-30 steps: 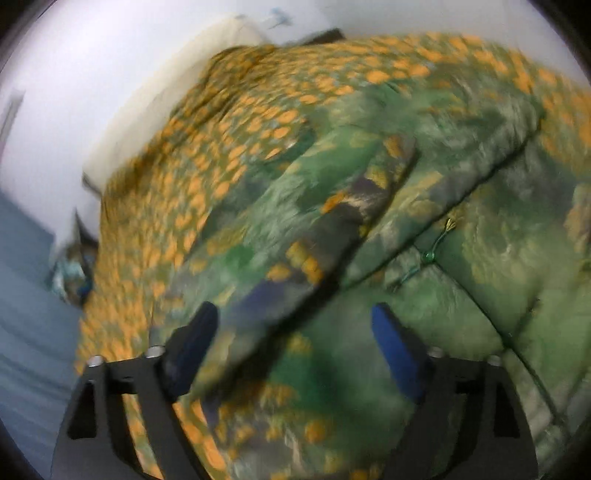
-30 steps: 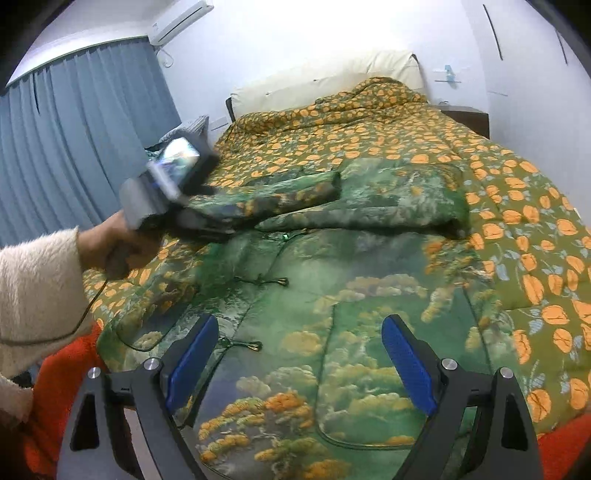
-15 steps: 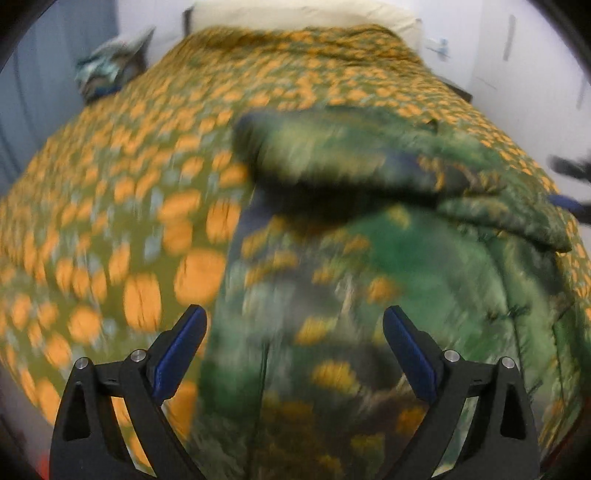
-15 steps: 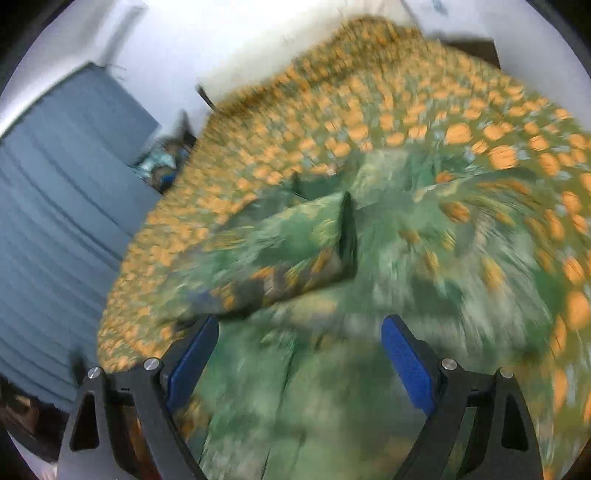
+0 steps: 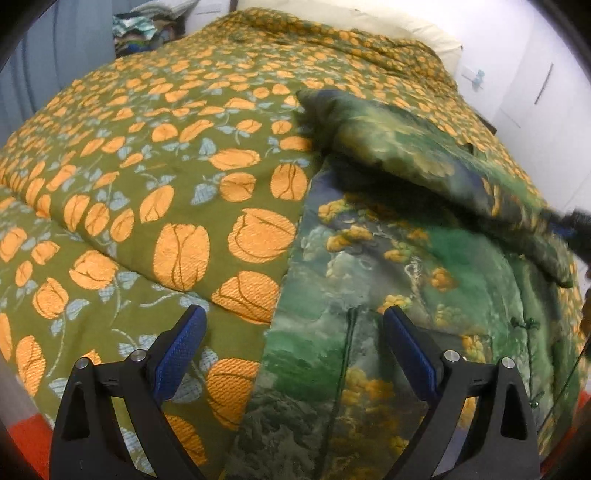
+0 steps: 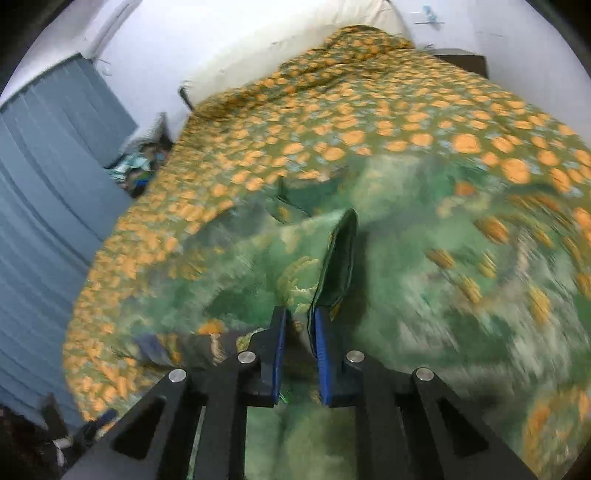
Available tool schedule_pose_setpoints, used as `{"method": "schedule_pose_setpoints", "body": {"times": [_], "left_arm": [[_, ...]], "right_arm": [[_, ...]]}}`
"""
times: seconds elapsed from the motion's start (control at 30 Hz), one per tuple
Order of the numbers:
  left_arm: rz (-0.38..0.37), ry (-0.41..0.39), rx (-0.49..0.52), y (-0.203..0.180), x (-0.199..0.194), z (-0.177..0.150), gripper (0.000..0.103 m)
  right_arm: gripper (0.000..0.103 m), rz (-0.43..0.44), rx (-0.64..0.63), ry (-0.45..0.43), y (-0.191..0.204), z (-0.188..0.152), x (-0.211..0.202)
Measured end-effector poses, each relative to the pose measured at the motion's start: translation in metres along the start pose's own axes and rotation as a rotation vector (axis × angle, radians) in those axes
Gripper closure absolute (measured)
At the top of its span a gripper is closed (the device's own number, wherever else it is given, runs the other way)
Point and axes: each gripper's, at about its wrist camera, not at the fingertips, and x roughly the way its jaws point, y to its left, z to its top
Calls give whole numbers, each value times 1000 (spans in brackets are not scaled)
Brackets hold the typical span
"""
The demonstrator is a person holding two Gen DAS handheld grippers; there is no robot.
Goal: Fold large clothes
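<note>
A large green jacket (image 5: pixel 388 280) with a landscape print lies spread on the bed. One sleeve (image 5: pixel 413 155) is folded across its upper part. My left gripper (image 5: pixel 291 343) is open and empty, hovering over the jacket's left edge. My right gripper (image 6: pixel 299 325) is shut on the sleeve's cuff (image 6: pixel 338 258), which stands up between the blue pads. The right gripper also shows at the right edge of the left wrist view (image 5: pixel 576 229), at the sleeve's end.
The bed is covered by an olive quilt (image 5: pixel 166 177) with orange tulips. A cream pillow (image 5: pixel 413 26) lies at the head. A pile of clothes (image 6: pixel 136 166) sits beside blue curtains (image 6: pixel 48 177). White wall at the right.
My right gripper went from open to shut on the sleeve cuff. My left gripper let go of the sleeve and swung to the jacket's left edge, still open.
</note>
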Motion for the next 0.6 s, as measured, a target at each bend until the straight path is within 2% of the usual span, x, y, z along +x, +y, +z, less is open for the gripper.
{"method": "schedule_pose_setpoints", "body": {"times": [0.07, 0.1, 0.17, 0.2, 0.23, 0.3, 0.47, 0.6], "left_arm": [[22, 8, 0, 0, 5, 0, 6], [31, 9, -3, 0, 5, 0, 6], [31, 0, -15, 1, 0, -1, 6], [26, -7, -18, 2, -2, -2, 6], [24, -13, -16, 1, -6, -2, 6], [28, -26, 3, -3, -13, -3, 6], [35, -62, 95, -35, -32, -3, 6], [15, -61, 152, -65, -43, -5, 5]], "right_arm": [[83, -72, -29, 97, -5, -10, 27], [77, -85, -30, 156, -11, -15, 43], [71, -57, -4, 143, -21, -18, 46], [56, -35, 4, 118, -23, -18, 39], [36, -26, 2, 103, -23, -17, 33], [24, -26, -30, 68, -17, -18, 16], [23, -58, -168, 1, -15, -36, -45], [18, -87, -198, -53, -25, -64, -85]]}}
